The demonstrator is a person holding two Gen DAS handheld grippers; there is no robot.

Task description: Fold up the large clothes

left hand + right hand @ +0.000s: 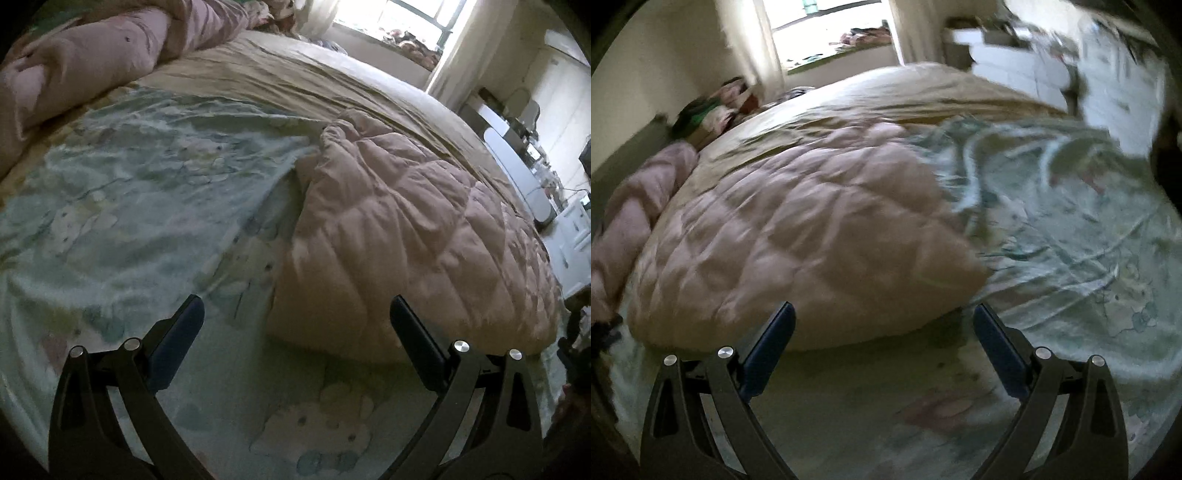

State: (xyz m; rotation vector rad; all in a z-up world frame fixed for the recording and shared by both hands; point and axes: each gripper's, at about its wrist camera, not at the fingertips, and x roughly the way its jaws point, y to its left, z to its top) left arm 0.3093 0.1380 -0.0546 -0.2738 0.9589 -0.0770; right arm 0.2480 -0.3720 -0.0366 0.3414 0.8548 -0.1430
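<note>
A pink quilted comforter (406, 240) lies folded over in a thick slab on a pale green floral sheet (129, 192) on the bed. My left gripper (295, 332) is open and empty, hovering just in front of the comforter's near left corner. In the right wrist view, the same comforter (798, 240) fills the middle and the floral sheet (1071, 240) spreads to its right. My right gripper (882, 332) is open and empty, right before the comforter's near edge. The right wrist view is blurred.
A tan bedspread (295, 77) covers the far part of the bed. A rolled pink blanket (85, 55) lies along the far left edge; it shows in the right wrist view (635, 221) too. A bright window (831, 29) and white furniture (517, 177) stand beyond the bed.
</note>
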